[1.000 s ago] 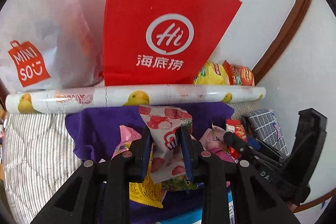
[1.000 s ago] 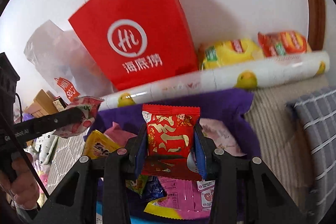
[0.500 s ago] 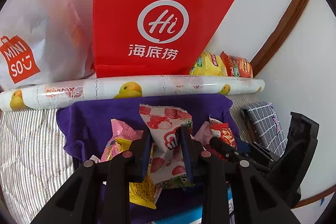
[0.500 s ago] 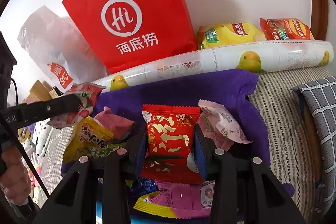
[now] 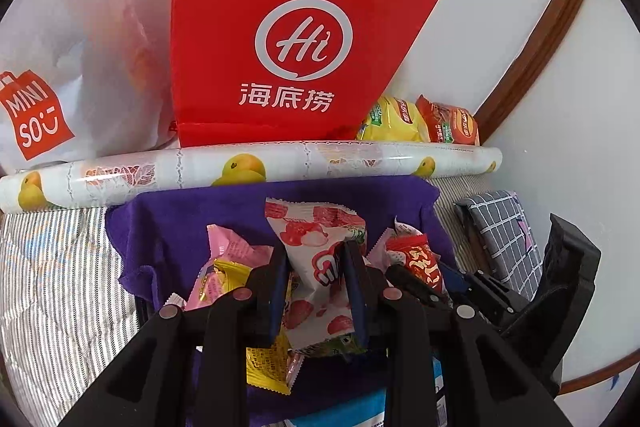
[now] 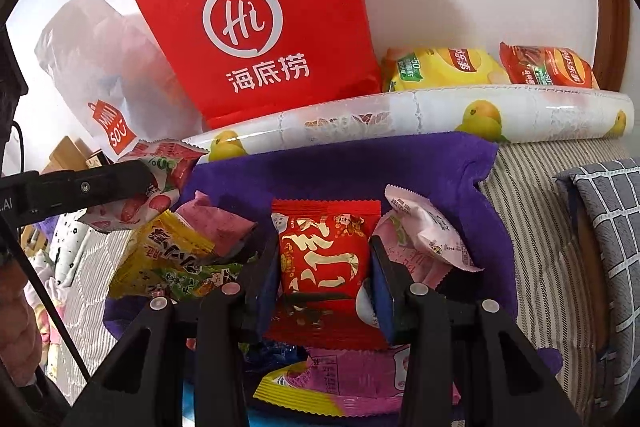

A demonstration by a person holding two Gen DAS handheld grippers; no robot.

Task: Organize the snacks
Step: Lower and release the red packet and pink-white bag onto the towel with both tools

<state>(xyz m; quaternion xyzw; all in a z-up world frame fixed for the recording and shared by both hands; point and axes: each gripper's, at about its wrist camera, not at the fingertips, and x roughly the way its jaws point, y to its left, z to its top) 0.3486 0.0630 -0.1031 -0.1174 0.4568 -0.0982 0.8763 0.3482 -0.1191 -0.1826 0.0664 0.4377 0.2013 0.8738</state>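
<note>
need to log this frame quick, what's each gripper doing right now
Left gripper: closed on the white strawberry-print snack packet.
Right gripper: closed on the red snack packet with gold characters.

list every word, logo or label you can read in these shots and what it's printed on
"Hi" in a white ring, with "海底捞" beneath: red paper bag.
"MINI SO" on an orange bag logo: white plastic bag.
"50": green badge on the yellow chip bag.
Large gold character on the red snack packet in the right tool: stylised, not readable.
Strawberry snack packet in the left tool: logo half hidden.
All other print: too small.
</note>
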